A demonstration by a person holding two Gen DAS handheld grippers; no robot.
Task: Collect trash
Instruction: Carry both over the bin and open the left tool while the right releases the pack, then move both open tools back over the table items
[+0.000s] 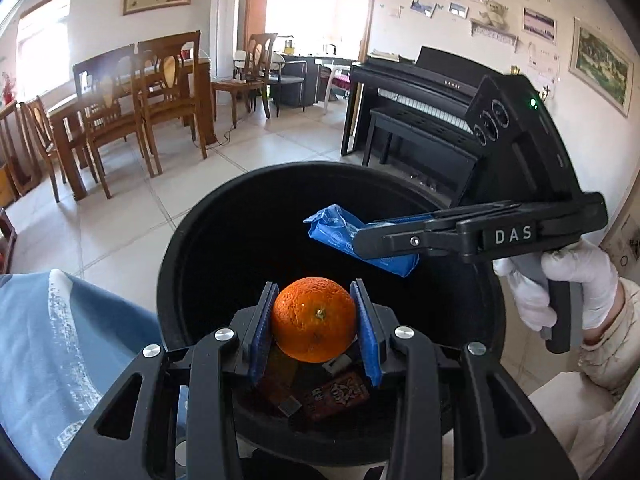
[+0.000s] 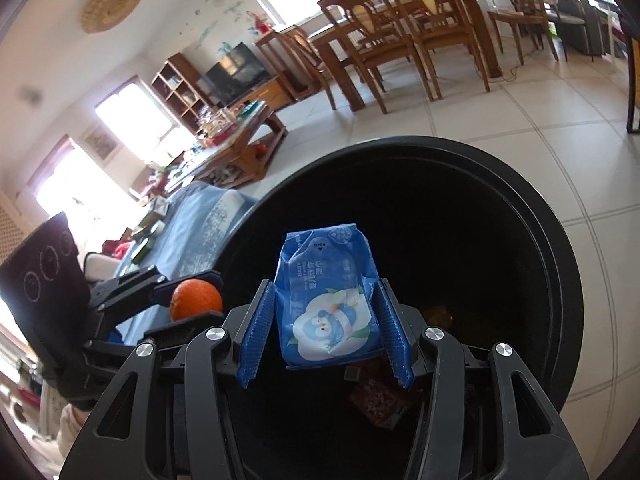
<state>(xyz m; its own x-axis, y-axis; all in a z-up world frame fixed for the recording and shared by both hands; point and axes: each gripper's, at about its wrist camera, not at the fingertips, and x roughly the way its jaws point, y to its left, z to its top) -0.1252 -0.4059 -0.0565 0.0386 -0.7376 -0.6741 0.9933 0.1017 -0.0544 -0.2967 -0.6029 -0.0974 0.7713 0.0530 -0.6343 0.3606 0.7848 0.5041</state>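
Dimpled orange (image 1: pixel 314 319), glossy crinkled plastic wipes pack (image 2: pixel 330 300), smooth black plastic bin (image 1: pixel 200 240), ribbed blue tool pads (image 1: pixel 262 332).

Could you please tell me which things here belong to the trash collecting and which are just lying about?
Part of the job:
- round orange fruit, held by the left gripper
- blue plastic wet-wipes packet, held by the right gripper
- round black trash bin, already holding wrappers

Just lying about:
- blue cloth
- black upright piano
- brown wooden dining chairs
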